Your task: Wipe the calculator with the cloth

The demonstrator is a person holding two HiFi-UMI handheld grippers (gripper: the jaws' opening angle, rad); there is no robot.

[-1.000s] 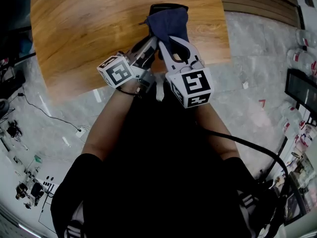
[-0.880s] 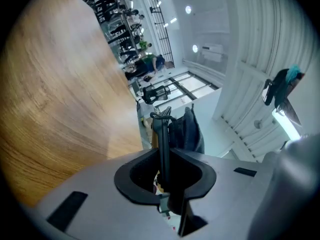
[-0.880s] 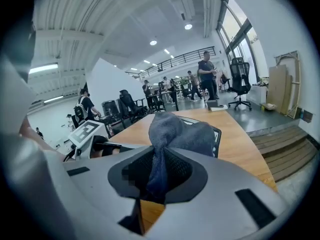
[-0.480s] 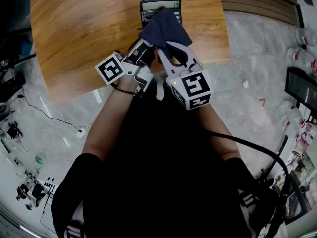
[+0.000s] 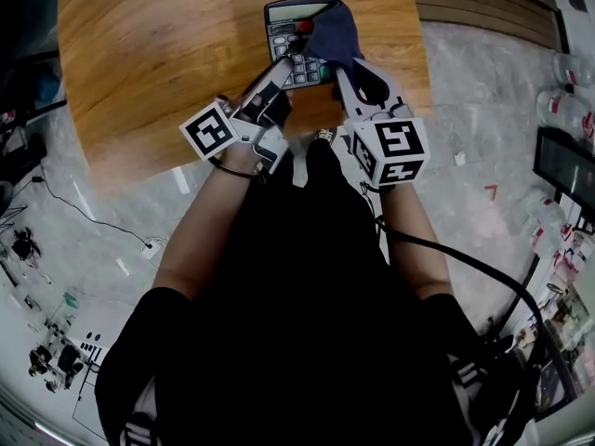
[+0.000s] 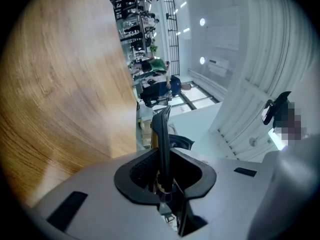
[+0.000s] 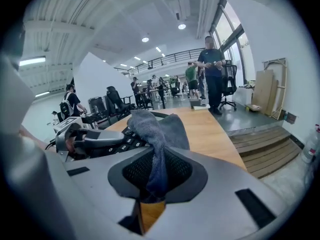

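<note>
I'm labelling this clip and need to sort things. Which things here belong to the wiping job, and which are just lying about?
In the job:
calculator, clamped in the left gripper
blue cloth, pinched in the right gripper, over the calculator's right side

Just about:
wooden table
thin cable on the floor
bottles at the right edge

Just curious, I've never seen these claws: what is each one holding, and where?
The left gripper clamps the calculator by its near edge; the right gripper pinches the blue cloth by a bunched fold, the rest draped on the calculator.
</note>
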